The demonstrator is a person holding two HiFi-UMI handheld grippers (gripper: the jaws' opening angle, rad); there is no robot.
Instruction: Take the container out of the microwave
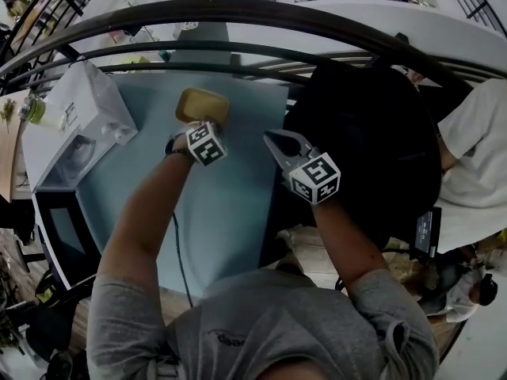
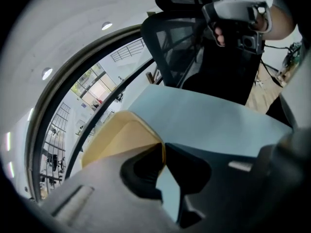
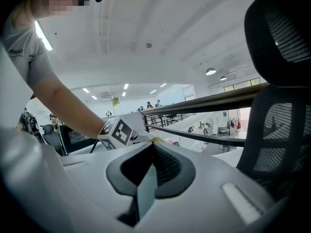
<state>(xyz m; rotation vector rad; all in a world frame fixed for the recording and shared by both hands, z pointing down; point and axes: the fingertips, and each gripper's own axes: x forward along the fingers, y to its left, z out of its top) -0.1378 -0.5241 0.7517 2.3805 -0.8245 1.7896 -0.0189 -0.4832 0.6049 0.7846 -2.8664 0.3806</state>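
- The left gripper (image 1: 205, 123) has its dark pads pinching the thin rim of the yellow container (image 1: 202, 103) (a neat edge-on grip).
- The container is matte, rounded-rectangular and plastic-looking. It's out of the microwave (image 1: 89, 105), up at the far end of the smooth pale blue table (image 1: 230, 204). I can't tell whether its base touches the tabletop.
- The right gripper (image 1: 272, 138) hovers by the table's right edge, its ribbed pads pressed together on nothing.
- The microwave is a white box at the left with its dark-framed door (image 1: 59, 232) swung open, and its inside is hard to make out.
- A black mesh office chair (image 1: 372, 141) fills the right side.
- The container's near edge is hidden behind the left gripper's marker cube.
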